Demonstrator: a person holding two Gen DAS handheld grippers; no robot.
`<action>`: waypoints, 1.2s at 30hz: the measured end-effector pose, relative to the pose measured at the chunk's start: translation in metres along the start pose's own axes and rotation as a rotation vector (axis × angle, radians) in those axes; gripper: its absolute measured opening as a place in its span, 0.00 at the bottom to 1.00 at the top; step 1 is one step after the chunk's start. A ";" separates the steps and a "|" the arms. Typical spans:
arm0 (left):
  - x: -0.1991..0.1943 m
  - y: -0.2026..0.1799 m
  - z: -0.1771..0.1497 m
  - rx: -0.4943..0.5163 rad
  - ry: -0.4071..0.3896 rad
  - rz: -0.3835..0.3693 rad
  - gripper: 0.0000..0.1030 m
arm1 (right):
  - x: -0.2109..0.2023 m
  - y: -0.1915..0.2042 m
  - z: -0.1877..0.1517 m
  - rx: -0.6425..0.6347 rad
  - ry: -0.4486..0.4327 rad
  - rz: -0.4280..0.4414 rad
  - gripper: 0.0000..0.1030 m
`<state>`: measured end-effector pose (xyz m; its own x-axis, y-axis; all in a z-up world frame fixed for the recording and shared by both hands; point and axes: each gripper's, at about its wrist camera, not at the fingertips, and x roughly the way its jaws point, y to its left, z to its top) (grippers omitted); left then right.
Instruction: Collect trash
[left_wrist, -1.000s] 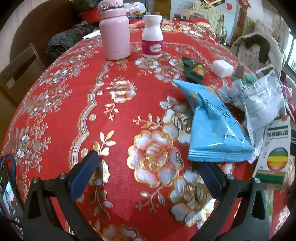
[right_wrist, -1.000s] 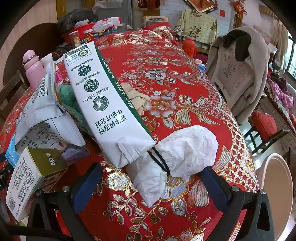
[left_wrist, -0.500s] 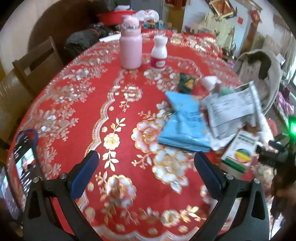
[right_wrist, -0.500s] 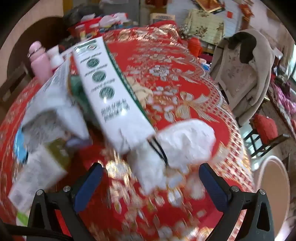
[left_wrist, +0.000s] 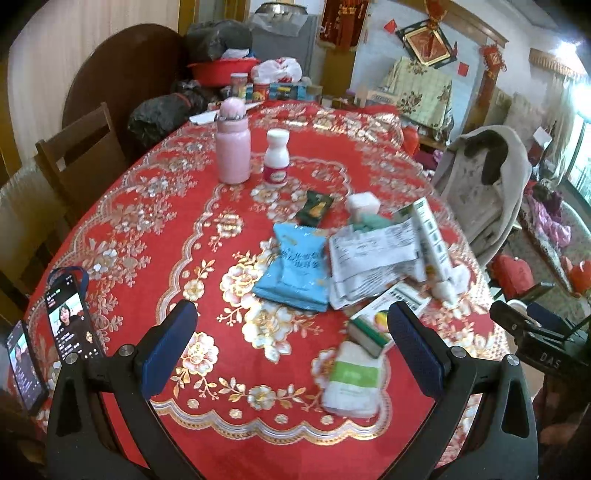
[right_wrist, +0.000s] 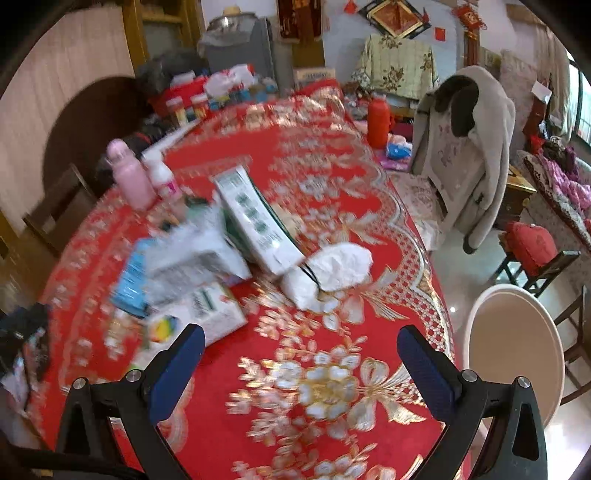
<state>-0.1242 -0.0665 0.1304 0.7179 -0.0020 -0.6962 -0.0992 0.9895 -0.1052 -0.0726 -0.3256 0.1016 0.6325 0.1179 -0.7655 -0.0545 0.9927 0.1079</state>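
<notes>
Trash lies heaped on the red flowered tablecloth (left_wrist: 155, 236): a blue snack bag (left_wrist: 295, 266), crumpled white printed packaging (left_wrist: 369, 254), a green-and-white carton (left_wrist: 430, 232), a small juice-style box (left_wrist: 384, 314), a dark green wrapper (left_wrist: 316, 206), a green-and-white packet (left_wrist: 354, 380) and crumpled white tissue (right_wrist: 340, 264). My left gripper (left_wrist: 291, 347) hangs open above the table's near edge, short of the pile, holding nothing. My right gripper (right_wrist: 301, 373) is open too, over bare cloth in front of the tissue and carton (right_wrist: 255, 221). The right gripper's black body (left_wrist: 535, 339) shows at the right in the left wrist view.
A pink flask (left_wrist: 232, 147) and a white pill bottle (left_wrist: 276, 158) stand at the back. A lit phone (left_wrist: 70, 325) lies at the left edge. Wooden chairs (left_wrist: 81, 147) stand left, a coat-draped chair (right_wrist: 465, 147) and a round stool (right_wrist: 517, 350) right.
Both grippers have pulled back and risen from the trash pile, so more of the table shows. The pile now sits farther ahead. Both stayed open and empty.
</notes>
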 end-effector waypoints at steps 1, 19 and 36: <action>-0.006 -0.003 0.001 0.001 -0.012 -0.004 0.99 | -0.009 0.005 0.001 -0.004 -0.021 0.004 1.00; -0.040 -0.017 0.014 -0.029 -0.091 0.013 0.99 | -0.066 0.018 0.024 -0.064 -0.172 0.013 1.00; -0.036 -0.019 0.020 -0.030 -0.098 0.020 0.99 | -0.068 0.019 0.025 -0.076 -0.176 -0.003 1.00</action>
<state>-0.1348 -0.0828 0.1719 0.7794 0.0334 -0.6257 -0.1336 0.9845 -0.1139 -0.0972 -0.3156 0.1711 0.7578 0.1149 -0.6423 -0.1064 0.9930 0.0521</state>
